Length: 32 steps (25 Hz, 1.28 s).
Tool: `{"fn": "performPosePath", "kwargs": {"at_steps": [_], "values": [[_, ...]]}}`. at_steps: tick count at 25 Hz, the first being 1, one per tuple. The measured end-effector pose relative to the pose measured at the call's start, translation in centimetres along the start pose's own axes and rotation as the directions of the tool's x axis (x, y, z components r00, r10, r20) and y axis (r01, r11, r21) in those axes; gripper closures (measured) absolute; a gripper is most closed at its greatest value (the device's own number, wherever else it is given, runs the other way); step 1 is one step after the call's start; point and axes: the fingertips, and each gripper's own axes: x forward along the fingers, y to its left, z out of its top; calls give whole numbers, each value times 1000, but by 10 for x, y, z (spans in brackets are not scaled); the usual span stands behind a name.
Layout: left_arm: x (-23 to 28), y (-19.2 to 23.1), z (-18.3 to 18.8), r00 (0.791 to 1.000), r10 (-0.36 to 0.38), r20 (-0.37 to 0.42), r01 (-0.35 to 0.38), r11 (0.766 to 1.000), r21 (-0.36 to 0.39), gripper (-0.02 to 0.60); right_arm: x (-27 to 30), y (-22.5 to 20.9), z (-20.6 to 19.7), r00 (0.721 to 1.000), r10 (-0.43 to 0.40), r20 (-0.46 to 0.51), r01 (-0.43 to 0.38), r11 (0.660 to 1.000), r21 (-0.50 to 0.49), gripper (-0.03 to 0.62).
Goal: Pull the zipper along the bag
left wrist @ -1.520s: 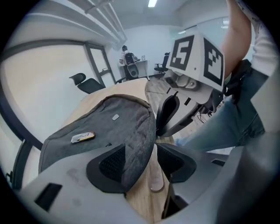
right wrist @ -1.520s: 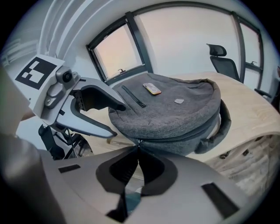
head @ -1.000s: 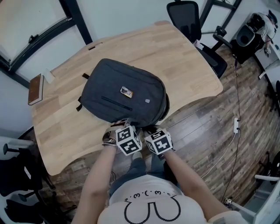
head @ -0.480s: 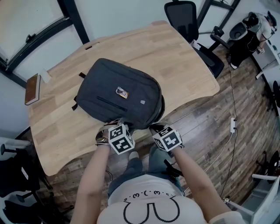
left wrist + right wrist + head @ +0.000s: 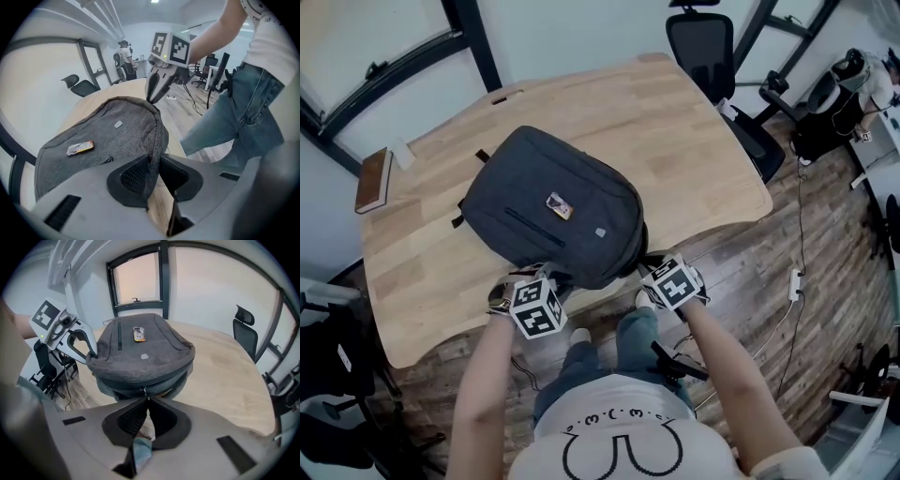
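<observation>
The bag [image 5: 548, 211] is lying mid-frame on the surface [image 5: 675, 122]. My left tool [image 5: 152, 161] is clenching its lower edge fabric; my right tool [image 5: 146, 403], jaws just easing apart, is pinching the zipper [image 5: 145, 391].

No text, label or number can be read.

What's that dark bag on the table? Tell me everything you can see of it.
The backpack is dark grey, woven-looking fabric, lying front up at the near edge of the wooden table. Its front shows a slanted zip pocket, a small colourful patch and a tiny tag. The left gripper pinches its edge fabric; the right gripper is shut on the zipper pull of its main zip.
</observation>
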Motion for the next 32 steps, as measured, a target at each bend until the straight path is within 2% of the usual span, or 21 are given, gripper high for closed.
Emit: {"fn": "performPosePath", "kwargs": {"at_steps": [7,10,19,26,30,32], "values": [[3,-2,-6,1000,19,-14,-18,997,76,505,10,-37,11,997,-32,-65,24,994,-110,522],[5,-1,-9,1000,24,-20,-22,996,85,506,17,-56,21,995,-62,-78,47,982,-184,517],[13,-3,-7,997,41,-70,-32,992,122,508,42,-111,53,990,-87,-110,45,940,-338,508],[15,4,-4,995,73,-71,-72,997,17,506,55,-114,67,995,-32,-95,-8,923,-385,530],[7,8,-14,992,86,-90,-92,994,-59,491,49,-100,63,994,38,-105,-72,937,-341,536],[-2,14,-30,985,115,-127,-129,985,-111,452,45,-84,61,990,89,-105,-119,937,-328,536]]}}
